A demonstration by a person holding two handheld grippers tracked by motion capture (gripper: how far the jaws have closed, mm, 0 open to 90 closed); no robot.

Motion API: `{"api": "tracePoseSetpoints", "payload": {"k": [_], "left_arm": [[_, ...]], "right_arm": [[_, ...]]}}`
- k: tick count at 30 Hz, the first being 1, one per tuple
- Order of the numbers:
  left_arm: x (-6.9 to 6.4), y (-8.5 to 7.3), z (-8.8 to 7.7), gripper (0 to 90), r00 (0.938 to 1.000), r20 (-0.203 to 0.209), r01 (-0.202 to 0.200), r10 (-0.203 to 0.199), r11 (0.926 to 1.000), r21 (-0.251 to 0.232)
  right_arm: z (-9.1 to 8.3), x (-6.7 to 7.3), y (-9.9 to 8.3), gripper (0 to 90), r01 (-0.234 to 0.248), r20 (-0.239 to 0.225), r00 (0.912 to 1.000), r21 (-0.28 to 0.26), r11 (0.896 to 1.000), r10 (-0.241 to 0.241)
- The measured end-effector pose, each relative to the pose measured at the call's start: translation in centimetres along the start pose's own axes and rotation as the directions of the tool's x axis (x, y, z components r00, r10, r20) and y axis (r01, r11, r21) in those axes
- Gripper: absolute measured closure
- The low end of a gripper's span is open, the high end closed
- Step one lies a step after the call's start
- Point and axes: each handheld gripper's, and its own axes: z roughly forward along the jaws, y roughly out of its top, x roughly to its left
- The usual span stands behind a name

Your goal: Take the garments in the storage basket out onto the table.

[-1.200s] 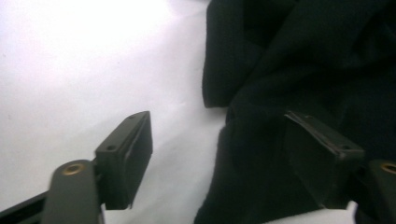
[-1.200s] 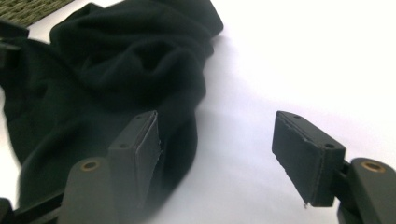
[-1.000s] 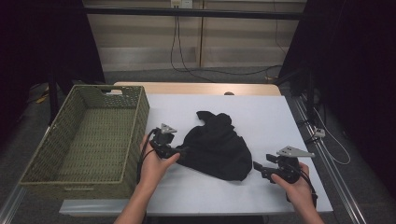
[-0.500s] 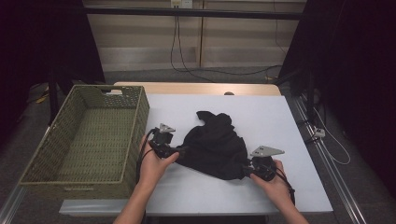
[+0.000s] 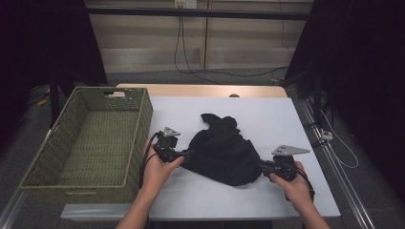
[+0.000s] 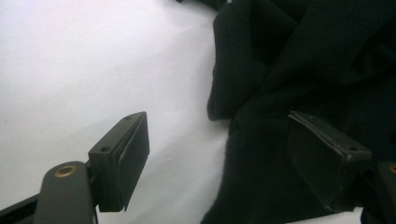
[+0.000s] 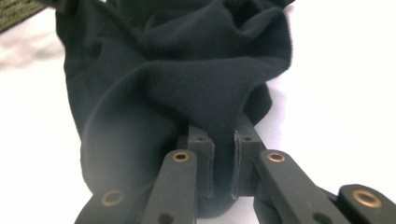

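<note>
The right gripper is pinching the black cloth's near right edge, having just been closing; the left gripper is gaping around its left edge, unclamped; lifting now risks lopsided sagging.

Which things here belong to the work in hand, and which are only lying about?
In the work:
- crumpled black cloth garment
- right tongs, shut on its edge
- left tongs, open at it

Lying about:
- green woven basket
- black cables

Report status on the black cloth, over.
Right gripper just closed on the black cloth. Left gripper open at its edge. Basket alongside, nothing in the way.
</note>
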Motion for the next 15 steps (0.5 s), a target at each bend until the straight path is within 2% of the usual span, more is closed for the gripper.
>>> {"api": "tracePoseSetpoints", "payload": {"k": [3, 5, 6, 7, 8, 10, 11, 13, 14, 15], "left_arm": [[0.0, -0.3, 0.1, 22.8, 1.0000, -0.006, 0.005, -0.005, 1.0000, 0.003], [0.1, -0.5, 0.1, 23.9, 0.9999, 0.010, 0.010, -0.010, 0.9999, 0.011], [-0.1, -0.7, 0.2, 24.1, 0.9999, -0.006, 0.009, -0.009, 0.9999, 0.009], [-0.2, -0.7, 0.1, 25.4, 1.0000, 0.007, 0.002, -0.002, 0.9996, 0.029], [-0.5, -0.8, 0.2, 26.2, 0.9999, 0.007, 0.011, -0.012, 0.9997, 0.022], [-1.4, -0.8, 0.2, 26.8, 0.9989, 0.035, 0.031, -0.031, 0.9993, 0.021], [-1.6, -0.7, 0.1, 27.2, 0.9996, 0.029, 0.001, -0.002, 0.9998, 0.019], [-2.2, -0.8, 0.2, 27.8, 0.9995, 0.032, -0.003, 0.002, 0.9994, 0.033], [-2.1, -0.9, 0.3, 28.4, 0.9991, 0.031, -0.030, 0.029, 0.9989, 0.036], [-2.3, -1.1, 0.6, 28.5, 0.9994, 0.024, -0.026, 0.025, 0.9990, 0.038]], "right_arm": [[-1.2, -1.0, 0.3, 82.3, -0.032, 0.035, 0.9989, -0.024, 0.999, 0.033], [-2.0, -1.6, 0.2, 81.8, -0.047, 0.062, 0.9968, -0.041, 0.998, 0.050], [-2.2, -1.9, 0.1, 79.4, -0.055, 0.068, 0.9960, -0.043, 0.998, 0.058], [-2.2, -2.1, -0.3, 71.1, -0.067, 0.067, 0.9954, -0.035, 0.997, 0.069], [-2.1, -2.1, -0.6, 60.0, -0.070, 0.077, 0.9945, -0.019, 0.997, 0.071], [-1.9, -1.9, -1.3, 55.1, -0.051, 0.119, 0.9916, -0.002, 0.999, 0.051], [-2.1, -1.9, -1.4, 51.1, -0.054, 0.129, 0.9903, 0.011, 0.998, 0.052], [-2.8, -2.0, -1.6, 48.2, -0.085, 0.162, 0.9831, -0.016, 0.996, 0.086], [-3.2, -2.1, -1.7, 46.8, -0.097, 0.174, 0.9795, -0.030, 0.995, 0.101], [-3.7, -2.1, -1.9, 45.6, -0.101, 0.185, 0.9769, -0.038, 0.994, 0.106]]}}
